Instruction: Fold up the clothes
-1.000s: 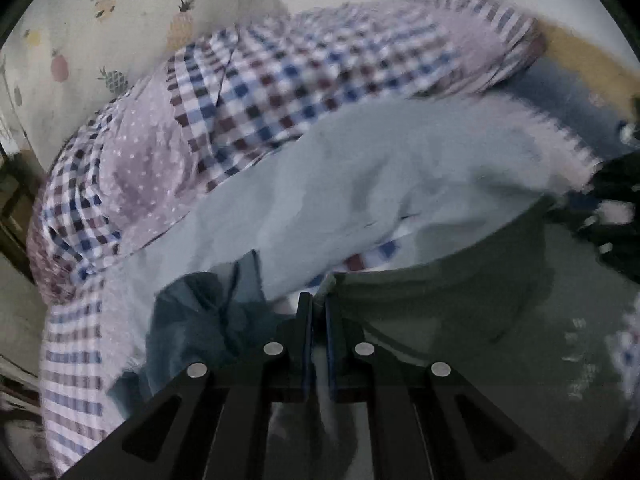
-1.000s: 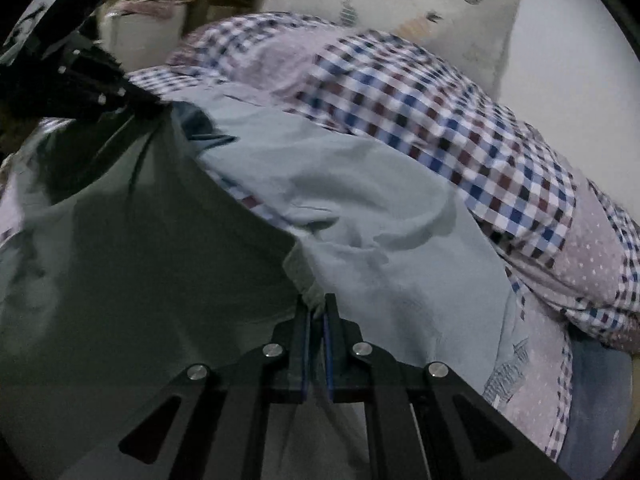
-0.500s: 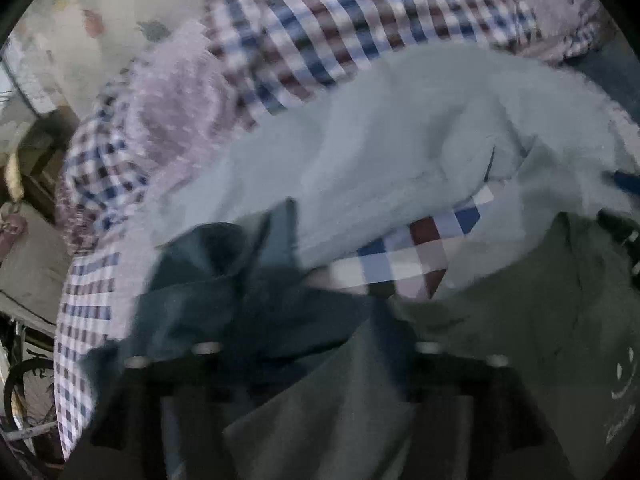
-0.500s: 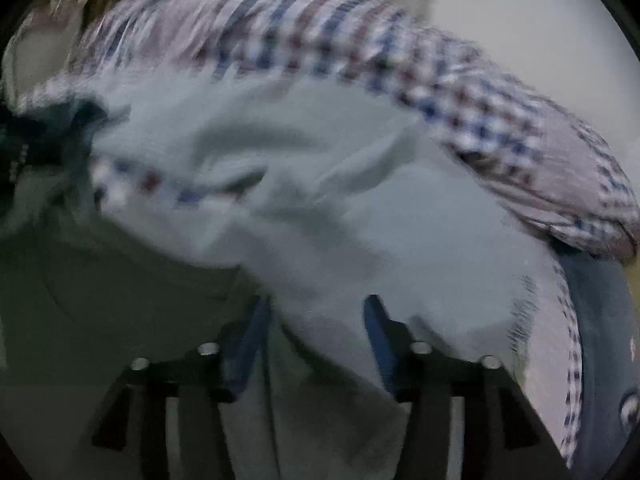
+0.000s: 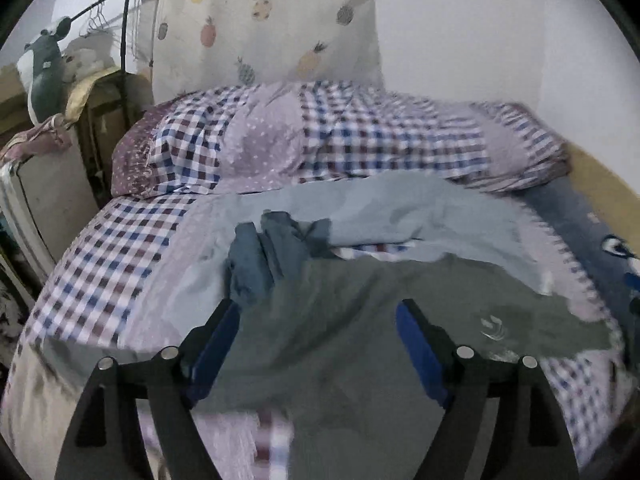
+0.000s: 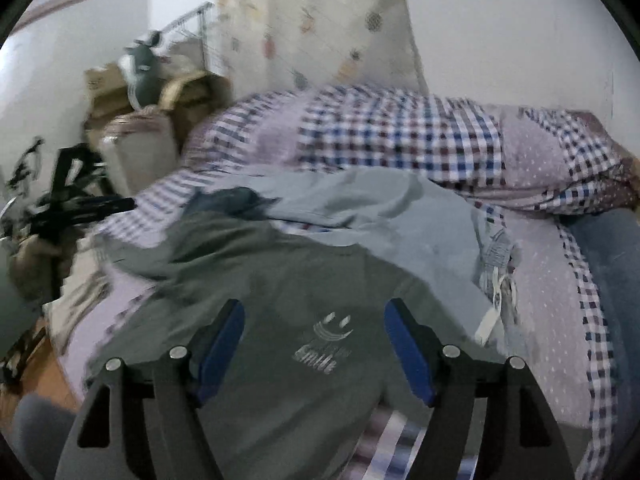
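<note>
Grey-green tee point(image 6: 304, 312) lies spread on our checked bed point(image 5: 100, 280); left gripper point(image 5: 318, 320) and right gripper point(image 6: 314, 320) both released, holding nothing.

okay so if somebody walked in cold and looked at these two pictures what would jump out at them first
Probably the dark green shirt spread front and centre on the bed, with a pale smile print near the open right gripper. Behind it lie a light blue garment and a crumpled dark blue one, then the bold checked quilt heaped at the wall.

Spread-fingered right claw point(image 6: 314, 334) above grey shirt point(image 6: 280, 304) on checkered bed point(image 6: 560, 320)
</note>
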Motion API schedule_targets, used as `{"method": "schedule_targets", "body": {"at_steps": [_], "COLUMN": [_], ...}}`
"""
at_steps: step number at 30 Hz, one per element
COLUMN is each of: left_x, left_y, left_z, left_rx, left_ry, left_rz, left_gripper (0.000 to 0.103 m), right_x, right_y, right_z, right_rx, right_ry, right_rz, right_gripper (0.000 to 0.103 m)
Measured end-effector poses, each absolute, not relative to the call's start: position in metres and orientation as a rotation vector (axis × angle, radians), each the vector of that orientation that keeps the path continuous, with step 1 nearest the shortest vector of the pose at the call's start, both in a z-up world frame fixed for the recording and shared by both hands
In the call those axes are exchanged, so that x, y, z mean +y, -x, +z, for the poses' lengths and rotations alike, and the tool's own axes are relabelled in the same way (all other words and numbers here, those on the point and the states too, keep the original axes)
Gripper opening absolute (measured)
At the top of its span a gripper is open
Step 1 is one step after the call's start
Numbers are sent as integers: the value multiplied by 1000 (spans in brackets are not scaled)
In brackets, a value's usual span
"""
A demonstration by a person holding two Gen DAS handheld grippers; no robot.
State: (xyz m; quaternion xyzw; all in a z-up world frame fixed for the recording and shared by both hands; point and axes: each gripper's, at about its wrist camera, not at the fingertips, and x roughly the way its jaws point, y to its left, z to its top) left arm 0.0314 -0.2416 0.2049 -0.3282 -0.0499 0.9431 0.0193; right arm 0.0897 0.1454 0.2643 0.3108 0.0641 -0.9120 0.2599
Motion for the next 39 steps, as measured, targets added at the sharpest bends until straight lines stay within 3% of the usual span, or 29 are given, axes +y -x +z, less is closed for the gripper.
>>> {"method": "schedule_targets", "body": {"at_steps": [7,15,18,21,23,25,27,29,30,34,39], "left_x": [-218,-247,-240,-221,-211,-204,-207,-217,-225,-253,-277], "left_y": [-157,-254,-264,-261,-259,-258,-255,-255,-259,-293,-328], "left_z": [205,94,62,50,47,48,44,34,30,24,-3], "left_rx": [-234,-695,-674,-510,-467,-445,-483,-583,-659,-943,-1214], "left_ry": [902,1197,1291,1339,1354,1353,1364,1403,1416,1374,1545], "left_rz": [2866,2833,2840,2863,2846,2849,2853,2846,2849,2850,2794], "left_gripper": [85,85,80,75,66,65,54,7,2,1,1], "right_x": [118,83,79,79,79,80,80,82,82,83,72], "right_y": [-216,-268,-275,-281,-286,-291,-296,-299,-300,-302,-301], "right_z": [240,183,169,159,155,151,147,143,142,135,121], "right_rx": [82,25,15,-2,-8,-10,-1,1,-3,-7,19], "right_ry": [-847,-960,-989,-1013,-1024,-1032,-1037,-1049,-1051,-1057,-1081], "right_rz": [-2449,-2485,-2497,-2513,-2519,-2518,-2525,-2531,-2532,-2546,-2544], "right_gripper": [78,78,78,78,78,78,78,78,78,78,78]}}
